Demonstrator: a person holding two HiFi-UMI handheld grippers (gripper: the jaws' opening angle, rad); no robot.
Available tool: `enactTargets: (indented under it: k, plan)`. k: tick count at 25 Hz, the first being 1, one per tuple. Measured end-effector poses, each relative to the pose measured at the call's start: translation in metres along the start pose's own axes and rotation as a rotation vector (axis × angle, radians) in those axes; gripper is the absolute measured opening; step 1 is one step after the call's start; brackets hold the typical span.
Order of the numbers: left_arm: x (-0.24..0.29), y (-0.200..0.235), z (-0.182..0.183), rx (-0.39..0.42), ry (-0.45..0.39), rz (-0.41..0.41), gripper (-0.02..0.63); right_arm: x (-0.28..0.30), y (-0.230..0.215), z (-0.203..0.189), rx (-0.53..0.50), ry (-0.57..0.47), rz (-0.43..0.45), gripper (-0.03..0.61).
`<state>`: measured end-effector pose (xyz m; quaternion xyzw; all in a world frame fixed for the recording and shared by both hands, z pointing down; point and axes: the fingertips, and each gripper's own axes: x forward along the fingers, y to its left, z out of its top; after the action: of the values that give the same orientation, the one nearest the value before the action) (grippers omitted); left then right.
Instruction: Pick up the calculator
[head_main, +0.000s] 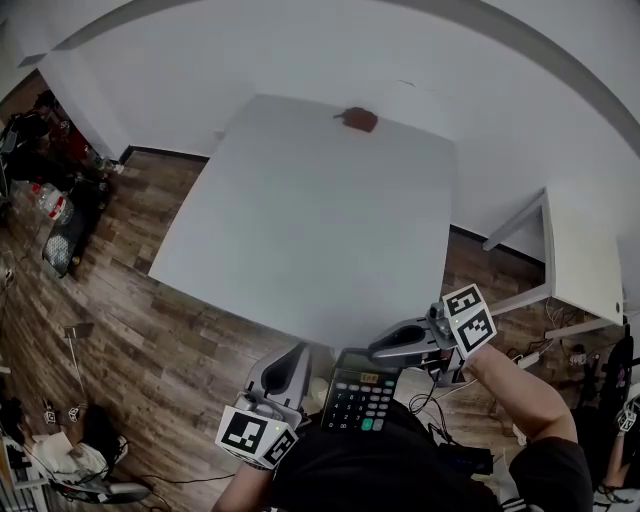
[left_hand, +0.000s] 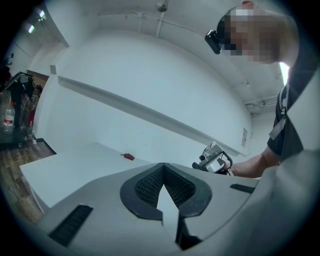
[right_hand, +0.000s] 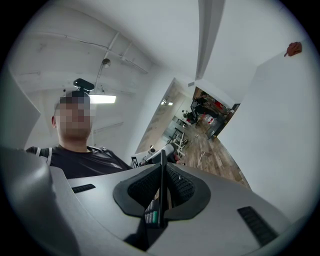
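Right gripper (head_main: 388, 349) is clamped on the calculator's (head_main: 360, 398) edge — it's in the air, just past the table's (head_main: 300, 230) near edge. Left gripper (head_main: 288, 372) is closed, empty. Light, stiff, slick plastic — we'd pinch the casing, not the keys.

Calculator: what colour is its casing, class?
The calculator has a black casing; the head view shows it best.

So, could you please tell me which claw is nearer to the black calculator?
Right. The right claw is shut on the black calculator's display end. The left claw sits apart, just off its left side.
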<state>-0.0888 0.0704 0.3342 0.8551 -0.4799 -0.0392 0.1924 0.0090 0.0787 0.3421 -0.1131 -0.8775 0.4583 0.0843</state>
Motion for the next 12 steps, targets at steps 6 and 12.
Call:
enactTargets:
  k: [6, 12]
  plan:
    - [-0.007, -0.004, -0.002, 0.004, 0.001, -0.009, 0.006, 0.005, 0.007, -0.010, 0.002, 0.003, 0.002, 0.043]
    - [-0.011, 0.001, 0.004, 0.016, -0.010, -0.005, 0.006, 0.013, 0.008, -0.002, -0.015, 0.005, 0.009, 0.043]
